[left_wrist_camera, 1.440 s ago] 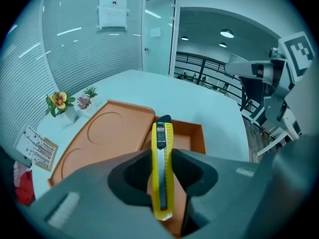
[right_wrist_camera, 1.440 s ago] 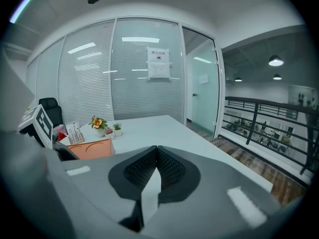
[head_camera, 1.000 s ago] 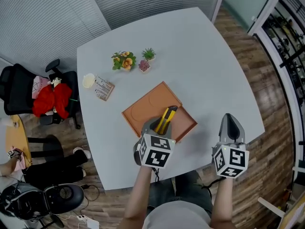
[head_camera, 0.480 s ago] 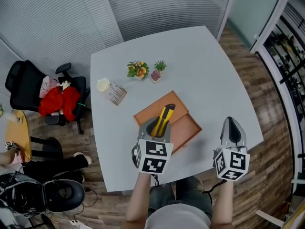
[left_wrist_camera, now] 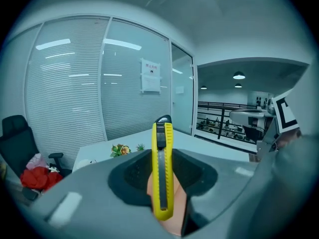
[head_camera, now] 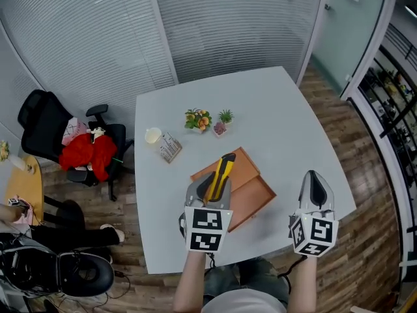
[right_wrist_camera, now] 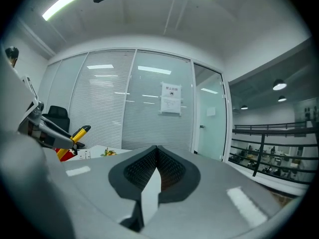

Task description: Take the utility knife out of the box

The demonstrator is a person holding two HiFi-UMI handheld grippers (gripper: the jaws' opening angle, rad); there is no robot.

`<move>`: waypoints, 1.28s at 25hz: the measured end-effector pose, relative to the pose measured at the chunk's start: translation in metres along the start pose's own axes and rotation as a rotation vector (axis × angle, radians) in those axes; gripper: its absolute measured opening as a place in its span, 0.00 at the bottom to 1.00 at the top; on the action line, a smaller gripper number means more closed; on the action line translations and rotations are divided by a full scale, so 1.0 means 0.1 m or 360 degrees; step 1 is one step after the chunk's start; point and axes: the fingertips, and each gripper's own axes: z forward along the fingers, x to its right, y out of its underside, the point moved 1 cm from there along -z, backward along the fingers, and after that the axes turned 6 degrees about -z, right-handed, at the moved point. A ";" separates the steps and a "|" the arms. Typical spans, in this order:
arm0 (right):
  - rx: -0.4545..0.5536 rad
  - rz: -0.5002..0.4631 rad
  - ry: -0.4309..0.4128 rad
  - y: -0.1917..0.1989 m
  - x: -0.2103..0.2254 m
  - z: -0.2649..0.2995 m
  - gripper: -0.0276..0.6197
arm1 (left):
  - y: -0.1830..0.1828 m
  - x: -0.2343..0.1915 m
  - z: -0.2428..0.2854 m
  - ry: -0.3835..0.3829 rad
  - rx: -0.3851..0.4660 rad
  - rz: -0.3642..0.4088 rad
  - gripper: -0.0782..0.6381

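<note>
At the far left, beyond the table [head_camera: 280, 109], an office chair [head_camera: 39, 119] held a red bundle [head_camera: 88, 154]. On the table's left part stood a pale cup [head_camera: 153, 135], with small potted plants [head_camera: 197, 119] further in. Near the front edge lay the orange box [head_camera: 251, 191]. The left gripper [head_camera: 210, 186] hung over the box's left end. Its jaws were clamped on the yellow utility knife [head_camera: 220, 175], which jutted forward past their tips and was lifted above the box. To the right, near the table's edge and apart from the box, the right gripper [head_camera: 315, 181] had its jaws pressed together on nothing.
</note>
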 end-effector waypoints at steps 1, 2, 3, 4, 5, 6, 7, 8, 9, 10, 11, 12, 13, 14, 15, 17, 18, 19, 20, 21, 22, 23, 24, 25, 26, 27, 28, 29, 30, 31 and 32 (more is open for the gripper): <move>0.0017 -0.0008 -0.0001 -0.05 -0.01 -0.01 0.08 | -0.04 -0.01 -0.03 -0.0010 0.0024 -0.0004 0.29; 0.0033 -0.0015 -0.0002 -0.09 -0.01 -0.02 0.08 | -0.08 -0.02 -0.07 -0.0019 0.0046 -0.0007 0.29; 0.0047 -0.0019 -0.0001 -0.13 -0.01 -0.03 0.08 | -0.12 -0.03 -0.10 -0.0027 0.0067 -0.0008 0.29; 0.0059 -0.0020 0.0000 -0.17 -0.01 -0.04 0.08 | -0.16 -0.03 -0.13 -0.0034 0.0087 -0.0011 0.29; 0.0071 -0.0020 0.0002 -0.20 -0.01 -0.05 0.08 | -0.20 -0.04 -0.15 -0.0040 0.0107 -0.0013 0.29; 0.0082 -0.0019 0.0004 -0.24 0.00 -0.06 0.08 | -0.24 -0.04 -0.18 -0.0046 0.0127 -0.0014 0.29; 0.0093 -0.0020 0.0005 -0.27 0.00 -0.06 0.08 | -0.28 -0.05 -0.21 -0.0052 0.0148 -0.0014 0.29; 0.0104 -0.0022 0.0006 -0.30 0.01 -0.06 0.08 | -0.32 -0.06 -0.24 -0.0058 0.0169 -0.0014 0.29; 0.0114 -0.0024 0.0007 -0.33 0.01 -0.06 0.08 | -0.36 -0.07 -0.26 -0.0065 0.0191 -0.0013 0.29; 0.0123 -0.0029 0.0007 -0.35 0.01 -0.06 0.08 | -0.40 -0.08 -0.28 -0.0073 0.0214 -0.0013 0.29; 0.0132 -0.0035 0.0007 -0.37 0.01 -0.06 0.08 | -0.44 -0.08 -0.31 -0.0080 0.0237 -0.0014 0.29; 0.0140 -0.0042 0.0007 -0.39 0.01 -0.06 0.08 | -0.47 -0.09 -0.33 -0.0087 0.0260 -0.0015 0.29; 0.0147 -0.0049 0.0006 -0.41 0.00 -0.07 0.08 | -0.51 -0.10 -0.36 -0.0093 0.0282 -0.0017 0.29; 0.0156 -0.0053 0.0005 -0.42 0.00 -0.07 0.08 | -0.54 -0.11 -0.38 -0.0098 0.0305 -0.0021 0.29; 0.0164 -0.0057 0.0004 -0.45 0.00 -0.07 0.08 | -0.57 -0.12 -0.41 -0.0102 0.0328 -0.0024 0.29; 0.0182 -0.0065 0.0008 -0.50 0.00 -0.07 0.08 | -0.64 -0.14 -0.45 -0.0111 0.0370 -0.0030 0.29; 0.0191 -0.0071 0.0012 -0.52 0.01 -0.07 0.08 | -0.68 -0.14 -0.48 -0.0115 0.0389 -0.0031 0.29; 0.0199 -0.0076 0.0016 -0.55 0.02 -0.07 0.08 | -0.71 -0.15 -0.51 -0.0119 0.0408 -0.0031 0.29; 0.0206 -0.0080 0.0019 -0.58 0.02 -0.07 0.08 | -0.75 -0.16 -0.54 -0.0123 0.0428 -0.0031 0.29; 0.0213 -0.0083 0.0021 -0.61 0.02 -0.08 0.08 | -0.78 -0.16 -0.56 -0.0127 0.0448 -0.0032 0.29; 0.0220 -0.0084 0.0022 -0.63 0.02 -0.08 0.08 | -0.80 -0.17 -0.59 -0.0132 0.0468 -0.0032 0.29; 0.0227 -0.0084 0.0023 -0.65 0.03 -0.08 0.08 | -0.83 -0.17 -0.61 -0.0138 0.0487 -0.0033 0.29; 0.0233 -0.0082 0.0023 -0.66 0.03 -0.09 0.08 | -0.85 -0.17 -0.63 -0.0145 0.0505 -0.0035 0.29; 0.0240 -0.0081 0.0025 -0.67 0.03 -0.09 0.08 | -0.86 -0.18 -0.65 -0.0154 0.0520 -0.0035 0.29; 0.0246 -0.0079 0.0026 -0.69 0.03 -0.09 0.08 | -0.88 -0.19 -0.67 -0.0163 0.0534 -0.0034 0.29; 0.0252 -0.0076 0.0029 -0.70 0.03 -0.09 0.08 | -0.89 -0.20 -0.68 -0.0172 0.0548 -0.0033 0.29; 0.0259 -0.0071 0.0031 -0.71 0.03 -0.10 0.08 | -0.90 -0.21 -0.69 -0.0179 0.0563 -0.0035 0.29; 0.0265 -0.0066 0.0032 -0.73 0.04 -0.10 0.08 | -0.91 -0.21 -0.71 -0.0184 0.0580 -0.0038 0.29; 0.0270 -0.0061 0.0033 -0.73 0.04 -0.10 0.08 | -0.92 -0.22 -0.72 -0.0185 0.0599 -0.0045 0.29; 0.0273 -0.0057 0.0032 -0.74 0.04 -0.11 0.08 | -0.93 -0.22 -0.73 -0.0185 0.0616 -0.0055 0.29; 0.0275 -0.0053 0.0030 -0.74 0.03 -0.11 0.08 | -0.93 -0.22 -0.74 -0.0183 0.0631 -0.0067 0.29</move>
